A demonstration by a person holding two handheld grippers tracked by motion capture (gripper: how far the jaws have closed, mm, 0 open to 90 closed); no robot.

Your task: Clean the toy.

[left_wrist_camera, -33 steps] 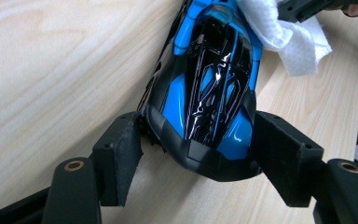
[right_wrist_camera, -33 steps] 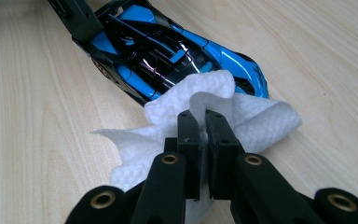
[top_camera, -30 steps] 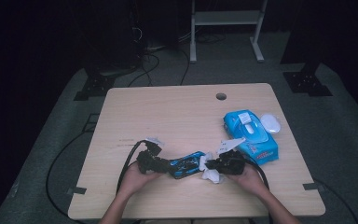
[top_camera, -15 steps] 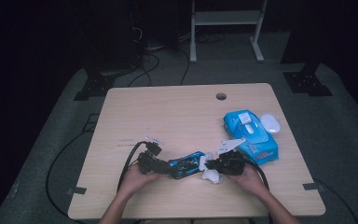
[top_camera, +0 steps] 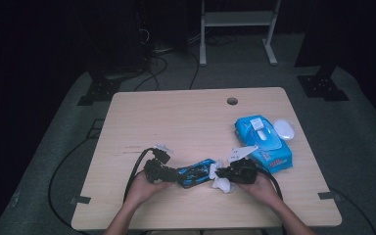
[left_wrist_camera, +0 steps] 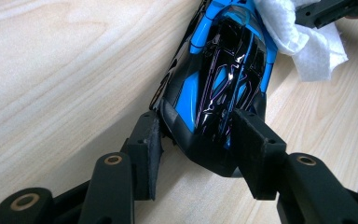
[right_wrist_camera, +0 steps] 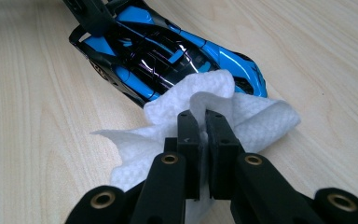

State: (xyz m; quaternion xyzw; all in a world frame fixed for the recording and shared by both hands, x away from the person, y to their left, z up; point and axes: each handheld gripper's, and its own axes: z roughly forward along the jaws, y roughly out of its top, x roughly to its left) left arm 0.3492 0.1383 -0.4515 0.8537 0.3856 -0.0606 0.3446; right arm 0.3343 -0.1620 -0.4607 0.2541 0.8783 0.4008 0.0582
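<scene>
From the high view, the blue toy car lies on the counter between the left gripper and right gripper. Left gripper view: the jaws, just closing, straddle its tail, the left pad barely touching, so it could twist free. Right gripper view: jaws pinch the white wipe against the nose; a hard rub might shove the car out.
</scene>
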